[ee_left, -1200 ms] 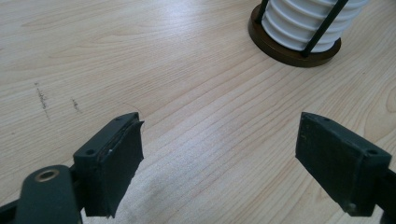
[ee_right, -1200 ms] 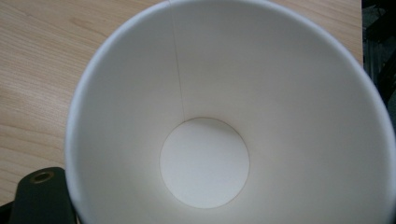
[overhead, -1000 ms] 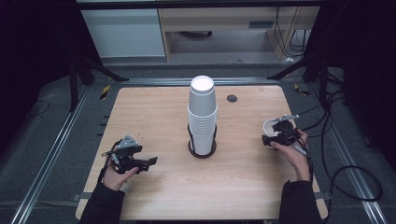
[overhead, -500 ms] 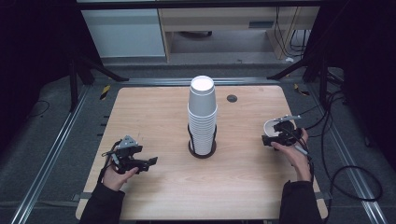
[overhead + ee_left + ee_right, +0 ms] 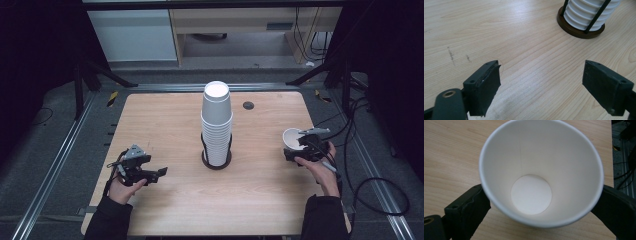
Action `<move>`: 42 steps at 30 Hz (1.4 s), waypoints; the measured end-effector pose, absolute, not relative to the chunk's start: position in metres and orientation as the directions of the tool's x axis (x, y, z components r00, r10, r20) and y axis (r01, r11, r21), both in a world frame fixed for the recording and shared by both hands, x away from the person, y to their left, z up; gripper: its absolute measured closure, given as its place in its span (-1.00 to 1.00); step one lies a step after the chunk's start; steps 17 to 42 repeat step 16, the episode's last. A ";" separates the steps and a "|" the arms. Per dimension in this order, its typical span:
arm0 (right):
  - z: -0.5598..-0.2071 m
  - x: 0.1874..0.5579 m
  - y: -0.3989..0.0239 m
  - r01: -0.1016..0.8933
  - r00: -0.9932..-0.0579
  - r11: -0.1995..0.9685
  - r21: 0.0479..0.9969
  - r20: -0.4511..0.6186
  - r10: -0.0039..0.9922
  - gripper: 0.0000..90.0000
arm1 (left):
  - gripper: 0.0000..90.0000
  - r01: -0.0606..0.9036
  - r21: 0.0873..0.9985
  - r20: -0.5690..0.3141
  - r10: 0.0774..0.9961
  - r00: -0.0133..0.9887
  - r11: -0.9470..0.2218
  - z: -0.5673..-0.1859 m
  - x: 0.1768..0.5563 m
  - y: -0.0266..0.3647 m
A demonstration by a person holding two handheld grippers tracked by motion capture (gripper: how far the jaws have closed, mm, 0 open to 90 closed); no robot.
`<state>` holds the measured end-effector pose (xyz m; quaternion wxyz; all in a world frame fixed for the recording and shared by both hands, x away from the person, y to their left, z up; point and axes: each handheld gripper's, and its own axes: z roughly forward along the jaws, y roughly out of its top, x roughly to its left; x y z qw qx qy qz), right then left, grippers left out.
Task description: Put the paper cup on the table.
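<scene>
While the tall stack of white paper cups (image 5: 216, 125) stands mid-table in the high view, the right gripper (image 5: 299, 148) holds a single white paper cup (image 5: 291, 138) near the right edge. Left gripper view: left gripper (image 5: 541, 82) gapes, nothing between. Right gripper view: jaws clamp the cup (image 5: 541, 170), mouth toward camera.

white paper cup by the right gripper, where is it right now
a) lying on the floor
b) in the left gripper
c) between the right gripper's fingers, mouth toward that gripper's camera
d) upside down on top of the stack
c: the white paper cup sits between the right gripper's black fingers, its open mouth and round bottom facing the camera, apart from the stack of white paper cups.
</scene>
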<state>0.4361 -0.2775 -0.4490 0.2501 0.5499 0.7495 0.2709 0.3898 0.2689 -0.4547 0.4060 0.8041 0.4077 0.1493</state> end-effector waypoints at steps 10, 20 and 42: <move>-0.446 0.414 -0.266 0.696 -0.301 0.288 0.658 -0.097 0.949 -0.96 | -0.69 0.538 0.777 -0.092 0.786 0.611 -0.328 -0.454 0.390 0.273; -0.444 0.400 -0.263 0.687 -0.310 0.311 0.656 -0.123 0.943 -0.97 | -0.69 0.544 0.773 -0.089 0.793 0.603 -0.326 -0.454 0.391 0.277; -0.444 0.400 -0.263 0.687 -0.310 0.311 0.656 -0.123 0.943 -0.97 | -0.69 0.544 0.773 -0.089 0.793 0.603 -0.326 -0.454 0.391 0.277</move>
